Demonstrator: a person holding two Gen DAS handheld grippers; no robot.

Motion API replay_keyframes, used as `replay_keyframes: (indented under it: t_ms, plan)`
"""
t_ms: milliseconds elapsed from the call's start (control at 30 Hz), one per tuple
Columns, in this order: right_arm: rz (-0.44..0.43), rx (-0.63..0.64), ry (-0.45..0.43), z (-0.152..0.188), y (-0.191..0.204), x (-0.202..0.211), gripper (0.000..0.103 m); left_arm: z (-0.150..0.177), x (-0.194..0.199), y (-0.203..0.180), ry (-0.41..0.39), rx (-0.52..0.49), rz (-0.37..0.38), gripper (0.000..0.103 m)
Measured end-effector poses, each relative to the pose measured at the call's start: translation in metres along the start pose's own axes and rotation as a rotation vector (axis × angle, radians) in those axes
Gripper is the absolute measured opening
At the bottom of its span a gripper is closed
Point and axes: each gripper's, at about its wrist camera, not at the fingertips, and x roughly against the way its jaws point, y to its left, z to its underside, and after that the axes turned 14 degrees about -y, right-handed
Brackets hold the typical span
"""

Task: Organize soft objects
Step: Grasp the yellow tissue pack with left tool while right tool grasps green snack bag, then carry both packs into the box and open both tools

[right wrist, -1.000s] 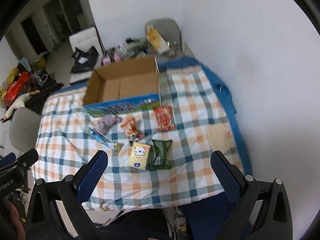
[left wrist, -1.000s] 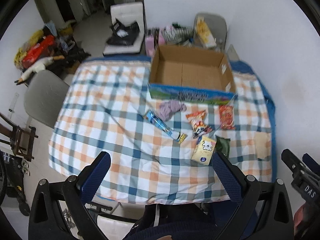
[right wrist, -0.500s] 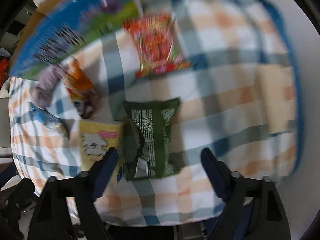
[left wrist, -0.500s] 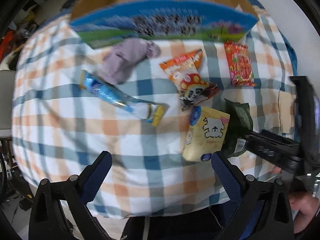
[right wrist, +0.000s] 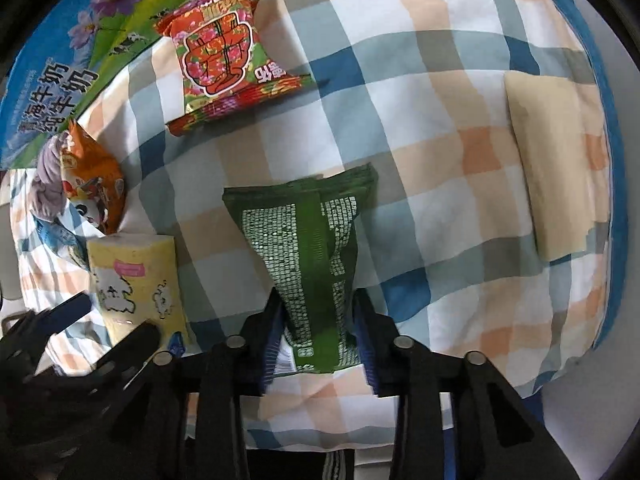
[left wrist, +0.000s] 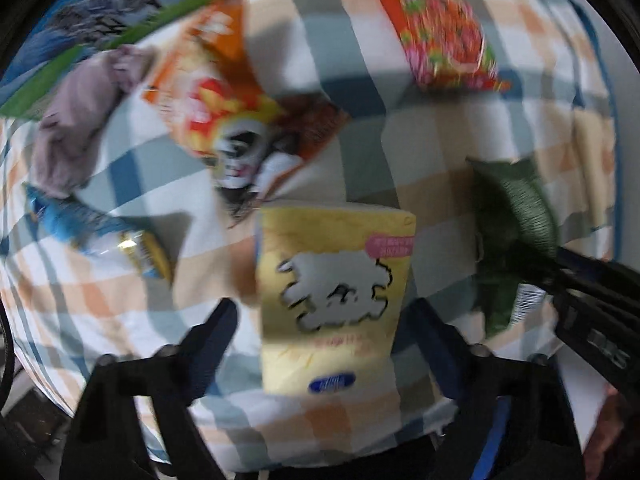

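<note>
My right gripper (right wrist: 318, 300) is shut on the near end of a green packet (right wrist: 310, 236) lying on the checked cloth. My left gripper (left wrist: 324, 312) is open, its fingers on either side of a yellow pack with a white sheep (left wrist: 334, 288), which also shows in the right wrist view (right wrist: 134, 280). Beyond lie an orange panda snack bag (left wrist: 224, 108), a red flowered packet (right wrist: 224, 52), a purple soft cloth (left wrist: 80, 120) and a blue tube packet (left wrist: 92, 228). The left wrist view is blurred.
The open cardboard box with a blue and green printed side (right wrist: 68, 64) stands at the far edge behind the packets. A beige patch (right wrist: 556, 160) lies on the cloth at the right. The table's near edge (right wrist: 360, 428) is just under both grippers.
Both grippers have dropped from high above the table down to the packets. The right gripper has shut on the green packet. The left gripper has moved to straddle the yellow pack.
</note>
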Motion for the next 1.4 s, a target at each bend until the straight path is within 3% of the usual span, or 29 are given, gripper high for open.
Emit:
replay_keyframes:
  t_ms: [33, 100, 333, 467, 633, 900, 1100, 1233, 1400]
  plan:
    - [-0.005, 0.001, 0.006, 0.002, 0.000, -0.003, 0.040, 0.001, -0.006, -0.001, 0.006, -0.008, -0.010, 0.067]
    - [-0.018, -0.018, 0.023, 0.003, -0.003, -0.012, 0.041, 0.003, -0.015, 0.001, 0.008, -0.009, -0.025, 0.062]
    - [-0.032, -0.042, 0.067, 0.010, -0.016, -0.061, 0.041, 0.009, -0.017, 0.013, -0.021, 0.031, -0.035, 0.060]
    - [-0.014, -0.026, 0.073, 0.018, -0.020, -0.071, 0.034, 0.018, -0.002, 0.024, -0.046, 0.052, -0.032, 0.060]
    - [-0.026, -0.023, 0.048, 0.031, -0.024, -0.072, 0.032, 0.022, 0.041, 0.043, -0.109, 0.066, -0.017, 0.060]
    - [-0.084, 0.016, -0.084, 0.071, -0.020, -0.037, 0.031, 0.019, 0.121, 0.074, -0.264, 0.098, 0.019, 0.060]
    - [-0.155, 0.067, -0.201, 0.067, -0.018, -0.001, 0.031, -0.020, 0.191, 0.096, -0.373, 0.139, 0.061, 0.060]
    - [-0.197, 0.102, -0.283, 0.056, -0.020, 0.024, 0.031, -0.065, 0.222, 0.114, -0.433, 0.162, 0.089, 0.060]
    - [-0.189, 0.135, -0.355, 0.022, -0.017, 0.019, 0.031, -0.124, 0.228, 0.143, -0.467, 0.215, 0.118, 0.060]
